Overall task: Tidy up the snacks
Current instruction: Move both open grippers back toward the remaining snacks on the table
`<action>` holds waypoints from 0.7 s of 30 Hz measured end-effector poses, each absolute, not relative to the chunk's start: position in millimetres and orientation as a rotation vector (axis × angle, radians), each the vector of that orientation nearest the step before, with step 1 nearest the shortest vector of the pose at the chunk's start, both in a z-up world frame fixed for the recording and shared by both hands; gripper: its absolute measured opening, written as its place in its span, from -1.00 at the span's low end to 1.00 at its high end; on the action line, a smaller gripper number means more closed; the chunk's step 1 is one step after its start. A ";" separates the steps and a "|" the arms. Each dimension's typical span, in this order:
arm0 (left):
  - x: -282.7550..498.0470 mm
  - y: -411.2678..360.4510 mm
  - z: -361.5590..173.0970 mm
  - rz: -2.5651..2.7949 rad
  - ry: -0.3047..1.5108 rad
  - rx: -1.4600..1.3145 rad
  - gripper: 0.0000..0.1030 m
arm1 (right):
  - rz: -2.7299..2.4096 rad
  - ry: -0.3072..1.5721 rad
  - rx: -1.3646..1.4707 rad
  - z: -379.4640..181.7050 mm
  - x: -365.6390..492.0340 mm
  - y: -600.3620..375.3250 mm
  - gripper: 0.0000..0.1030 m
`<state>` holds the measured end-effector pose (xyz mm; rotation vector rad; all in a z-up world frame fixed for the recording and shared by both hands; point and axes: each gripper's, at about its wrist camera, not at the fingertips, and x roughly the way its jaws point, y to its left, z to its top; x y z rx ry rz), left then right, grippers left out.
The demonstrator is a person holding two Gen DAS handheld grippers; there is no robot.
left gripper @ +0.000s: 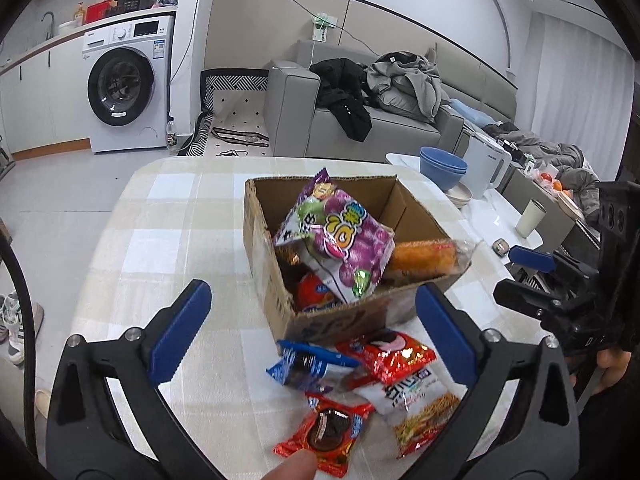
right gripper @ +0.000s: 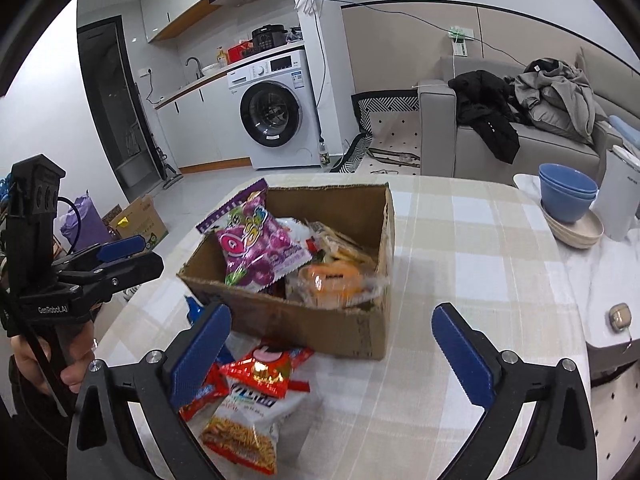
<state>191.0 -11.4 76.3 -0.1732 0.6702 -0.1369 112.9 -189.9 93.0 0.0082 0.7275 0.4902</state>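
An open cardboard box [left gripper: 276,280] [right gripper: 360,328] stands on the checked tablecloth. In it lie a purple candy bag [left gripper: 340,240] [right gripper: 256,248], an orange wrapped bread [left gripper: 424,258] [right gripper: 336,280] and a red pack [left gripper: 316,296]. In front of the box lie loose packs: a blue one [left gripper: 304,364], a red one [left gripper: 386,354] [right gripper: 268,368], a white noodle pack [left gripper: 416,408] [right gripper: 248,424] and a red cookie pack [left gripper: 328,432]. My left gripper [left gripper: 312,340] is open above these packs. My right gripper [right gripper: 332,352] is open, empty, to their right.
Blue bowls [left gripper: 442,168] [right gripper: 568,196] on a cream plate, a white kettle [left gripper: 486,166] and a white cup [left gripper: 530,218] stand at the table's far right. A small round case [right gripper: 620,316] lies at the right edge. A grey sofa [left gripper: 360,128] stands behind.
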 end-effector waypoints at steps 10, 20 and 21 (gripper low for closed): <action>142.6 -17.8 67.7 -0.147 0.679 -0.158 0.97 | 0.513 0.734 0.040 83.0 76.7 -193.2 0.99; 114.5 -13.3 48.4 -0.142 0.711 -0.172 0.97 | 0.539 0.760 0.036 72.3 54.1 -187.6 0.99; 115.2 -13.7 47.1 -0.142 0.715 -0.173 0.97 | 0.543 0.762 0.032 70.3 51.2 -185.7 0.99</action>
